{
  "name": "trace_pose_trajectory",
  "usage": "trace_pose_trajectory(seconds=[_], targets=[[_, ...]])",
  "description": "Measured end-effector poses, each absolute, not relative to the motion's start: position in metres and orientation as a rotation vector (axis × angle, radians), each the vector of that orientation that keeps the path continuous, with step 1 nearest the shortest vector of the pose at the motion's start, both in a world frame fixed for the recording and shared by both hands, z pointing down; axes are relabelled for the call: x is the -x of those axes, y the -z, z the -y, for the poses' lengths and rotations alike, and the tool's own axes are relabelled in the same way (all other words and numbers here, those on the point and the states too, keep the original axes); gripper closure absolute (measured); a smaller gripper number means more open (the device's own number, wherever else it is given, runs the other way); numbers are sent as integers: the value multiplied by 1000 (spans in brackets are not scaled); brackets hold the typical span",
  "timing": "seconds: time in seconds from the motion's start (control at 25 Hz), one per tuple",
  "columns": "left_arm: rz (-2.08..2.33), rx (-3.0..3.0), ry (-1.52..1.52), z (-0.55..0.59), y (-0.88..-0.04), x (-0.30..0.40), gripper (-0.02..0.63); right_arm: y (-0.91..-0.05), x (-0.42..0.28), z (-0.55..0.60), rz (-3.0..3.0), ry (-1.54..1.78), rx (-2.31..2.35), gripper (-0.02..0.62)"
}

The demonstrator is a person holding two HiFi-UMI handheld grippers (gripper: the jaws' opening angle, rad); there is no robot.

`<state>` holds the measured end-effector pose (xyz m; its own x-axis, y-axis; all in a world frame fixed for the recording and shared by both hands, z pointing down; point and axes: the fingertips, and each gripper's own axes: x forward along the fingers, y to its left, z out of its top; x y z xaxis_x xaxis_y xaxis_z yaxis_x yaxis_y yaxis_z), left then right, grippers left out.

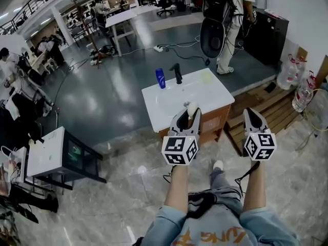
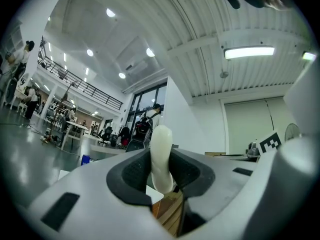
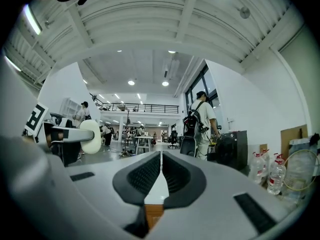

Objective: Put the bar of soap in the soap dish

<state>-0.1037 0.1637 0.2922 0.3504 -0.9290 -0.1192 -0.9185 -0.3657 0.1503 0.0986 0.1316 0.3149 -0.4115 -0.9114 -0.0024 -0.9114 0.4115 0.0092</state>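
Observation:
My left gripper (image 1: 190, 114) is shut on a pale cream bar of soap (image 1: 192, 107), which stands upright between its pads (image 2: 161, 156). Ahead and below stands a white sink counter (image 1: 215, 94) with a black faucet (image 1: 177, 73), a blue bottle (image 1: 160, 78) and a pale yellow-green soap dish (image 1: 206, 76) at its far right corner. The soap hangs over the counter's near edge, well short of the dish. My right gripper (image 1: 252, 113) hovers right of the counter, its jaws together with nothing between them (image 3: 161, 159). The right gripper view shows the soap (image 3: 91, 136) at its left.
Wooden pallets (image 1: 269, 111) lie right of the counter, with large water bottles (image 1: 297, 81) behind them. A person with a backpack (image 1: 225, 14) stands beyond the sink near a black cabinet (image 1: 267, 35). A white cart (image 1: 48, 152) stands at the left. My legs are below the grippers.

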Motion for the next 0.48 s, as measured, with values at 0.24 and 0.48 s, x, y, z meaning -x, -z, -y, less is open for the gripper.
trace_pose_trajectory(seconds=[0.24,0.48], targets=[[1756,-2510,291,-129,-292,110,485,-310,-87,-91,2690,32,-1647,561],[1760,-2467,276,-79,-308,105,485,-330,-86,-32,2694,3,-1595,561]])
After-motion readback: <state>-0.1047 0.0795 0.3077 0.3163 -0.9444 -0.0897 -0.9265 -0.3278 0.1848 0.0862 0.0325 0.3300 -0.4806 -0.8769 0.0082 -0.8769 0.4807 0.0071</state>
